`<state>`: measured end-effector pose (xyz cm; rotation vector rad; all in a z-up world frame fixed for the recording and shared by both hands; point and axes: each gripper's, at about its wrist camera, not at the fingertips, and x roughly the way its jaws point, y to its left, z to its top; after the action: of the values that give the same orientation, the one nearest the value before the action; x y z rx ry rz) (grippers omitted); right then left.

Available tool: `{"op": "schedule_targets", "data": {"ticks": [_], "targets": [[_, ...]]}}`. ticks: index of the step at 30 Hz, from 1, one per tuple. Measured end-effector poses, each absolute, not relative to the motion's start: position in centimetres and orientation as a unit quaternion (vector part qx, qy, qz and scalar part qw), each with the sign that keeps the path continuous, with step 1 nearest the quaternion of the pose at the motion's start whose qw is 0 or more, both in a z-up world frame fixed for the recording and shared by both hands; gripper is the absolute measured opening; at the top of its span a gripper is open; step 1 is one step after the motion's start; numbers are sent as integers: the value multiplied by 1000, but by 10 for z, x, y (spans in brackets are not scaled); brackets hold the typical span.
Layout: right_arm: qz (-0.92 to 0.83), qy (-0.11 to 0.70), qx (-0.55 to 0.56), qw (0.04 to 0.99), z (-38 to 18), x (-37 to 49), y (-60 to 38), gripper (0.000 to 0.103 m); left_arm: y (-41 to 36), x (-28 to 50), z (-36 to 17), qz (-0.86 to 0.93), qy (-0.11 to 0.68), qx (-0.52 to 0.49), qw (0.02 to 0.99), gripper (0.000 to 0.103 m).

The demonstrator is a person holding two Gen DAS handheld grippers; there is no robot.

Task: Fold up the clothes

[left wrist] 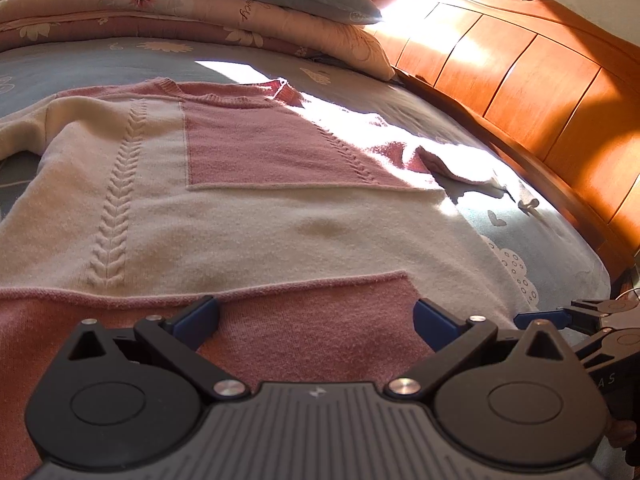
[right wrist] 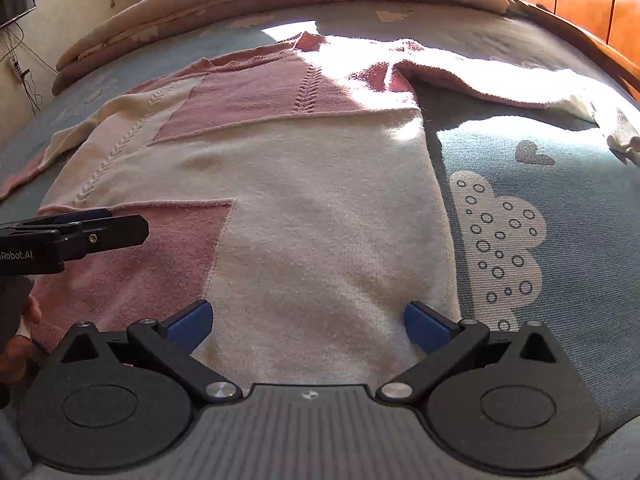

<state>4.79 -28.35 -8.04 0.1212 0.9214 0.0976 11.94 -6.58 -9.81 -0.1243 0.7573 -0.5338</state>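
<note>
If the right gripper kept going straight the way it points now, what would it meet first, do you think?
Most likely the cream body of the sweater lying flat on the bed; the right gripper is open and empty, though depth is hard to judge.

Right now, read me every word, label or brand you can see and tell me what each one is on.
"aRobot.AI": white print on the left gripper body, first letters cut off by the frame edge.
"A S": pale letters on the right gripper body, only partly visible.
Cursive script on the folded floral quilt, seen sideways: too distorted to read.
Nothing readable on the sweater.
</note>
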Motion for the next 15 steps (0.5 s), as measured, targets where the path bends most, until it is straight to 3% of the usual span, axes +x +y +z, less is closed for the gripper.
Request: {"op": "schedule_targets", "data": {"ticks": [9, 15], "targets": [[36, 432, 30, 901, -84, 42, -275, 103, -42, 135, -62, -279, 376, -80, 880, 102], [32, 434, 28, 900, -83, 44, -272, 103, 51, 187, -42, -243, 361, -222, 873, 102]]}}
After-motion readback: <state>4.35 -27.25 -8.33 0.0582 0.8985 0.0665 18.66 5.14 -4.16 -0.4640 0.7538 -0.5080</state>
